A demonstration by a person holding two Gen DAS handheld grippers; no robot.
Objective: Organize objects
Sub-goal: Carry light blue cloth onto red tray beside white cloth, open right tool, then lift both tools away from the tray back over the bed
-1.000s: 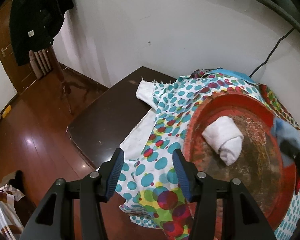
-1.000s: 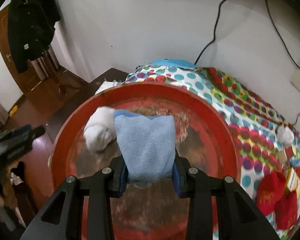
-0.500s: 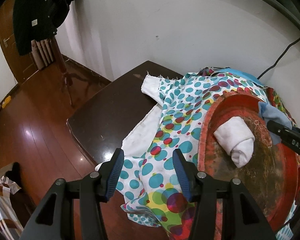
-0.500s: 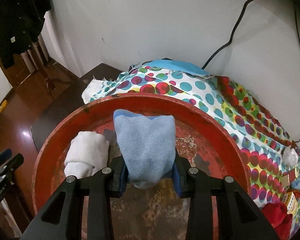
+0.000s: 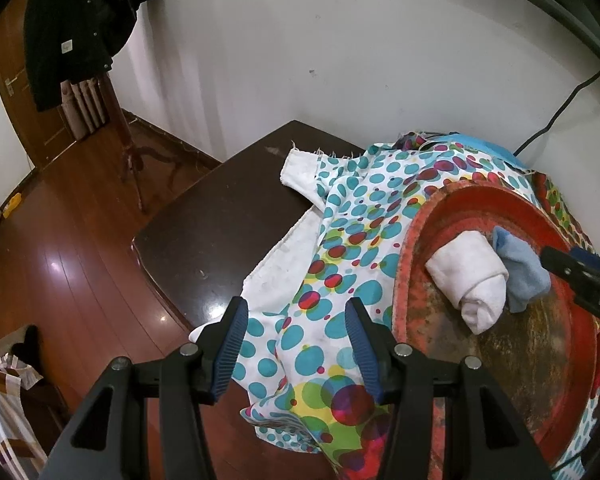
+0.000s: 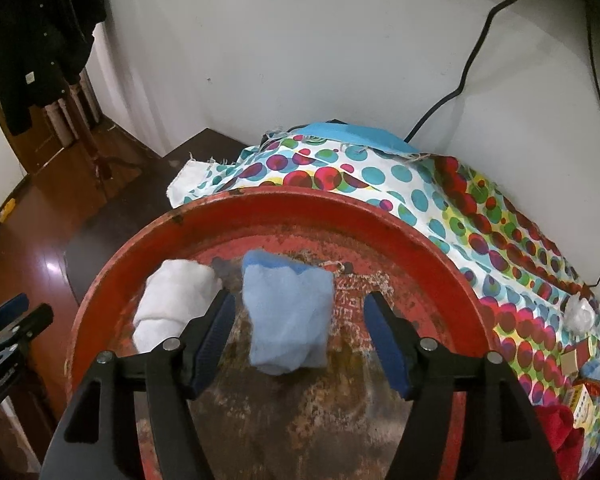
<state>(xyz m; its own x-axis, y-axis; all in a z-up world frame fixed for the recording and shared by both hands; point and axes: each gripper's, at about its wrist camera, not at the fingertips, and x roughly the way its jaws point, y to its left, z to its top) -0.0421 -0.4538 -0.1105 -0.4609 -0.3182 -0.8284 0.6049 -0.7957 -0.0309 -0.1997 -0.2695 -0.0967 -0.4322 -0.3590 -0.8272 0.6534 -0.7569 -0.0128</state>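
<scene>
Right gripper (image 6: 300, 336) is held over round red tray (image 6: 379, 220); jaws opening, pads no longer pressed on blue rolled cloth (image 6: 288, 312). Blue cloth is left lying on tray, between pads, touched by neither. White rolled cloth (image 6: 172, 304) is seen just beside it at 9 o'clock, also on tray. Left gripper (image 5: 296, 344) is held with jaws apart, nothing gripped, over dotted tablecloth (image 5: 339, 240) at tray's 9 o'clock side. Small boxes (image 6: 579, 380) and red cloth (image 6: 559, 428) are seen on tablecloth at 4 o'clock.

Dim indoor light, floor (image 5: 56, 264) glare, fisheye edges dark
</scene>
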